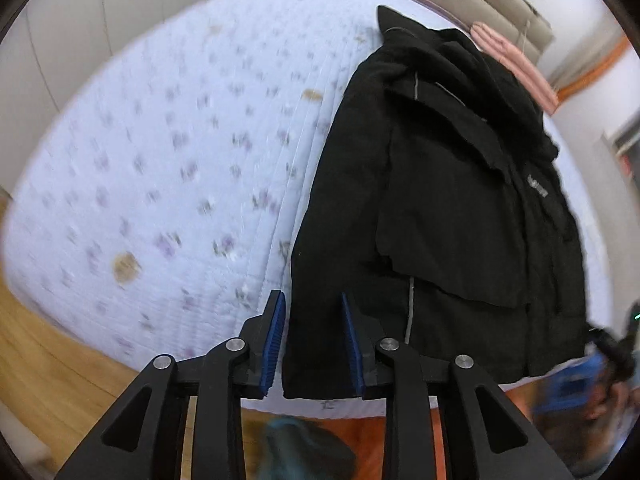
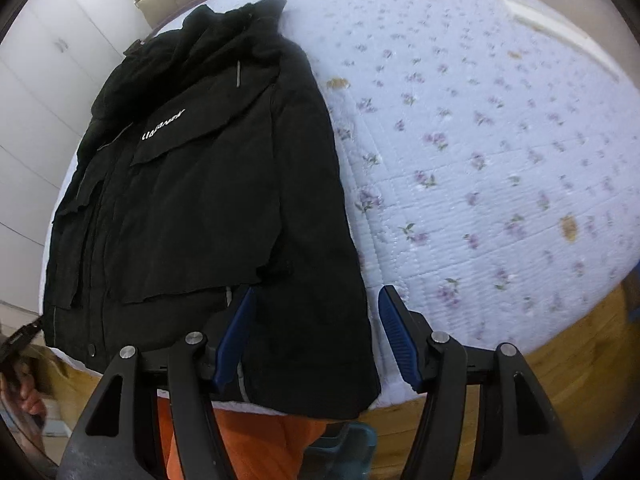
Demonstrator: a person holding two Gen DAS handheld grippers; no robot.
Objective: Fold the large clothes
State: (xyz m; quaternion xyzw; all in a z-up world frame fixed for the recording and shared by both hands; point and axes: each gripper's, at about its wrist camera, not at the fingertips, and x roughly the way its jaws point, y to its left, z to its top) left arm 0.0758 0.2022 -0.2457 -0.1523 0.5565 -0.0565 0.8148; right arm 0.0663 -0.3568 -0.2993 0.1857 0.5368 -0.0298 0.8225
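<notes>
You have one black jacket (image 2: 208, 200) lying flat on the bed (image 2: 480, 168), collar toward the headboard and hem at the near edge of the mattress, with its sleeves folded in over the body. Your left gripper (image 1: 313, 344) is spread, its two blue pads on either side of the jacket's lower corner, gripping nothing. Your right gripper (image 2: 316, 336) is spread wider, one pad over the black fabric near the hem and the other over the floral quilt just beside the jacket's edge; it pinches nothing either. One folded pink cloth (image 1: 516, 66) lies near the headboard, well apart from both grippers.
</notes>
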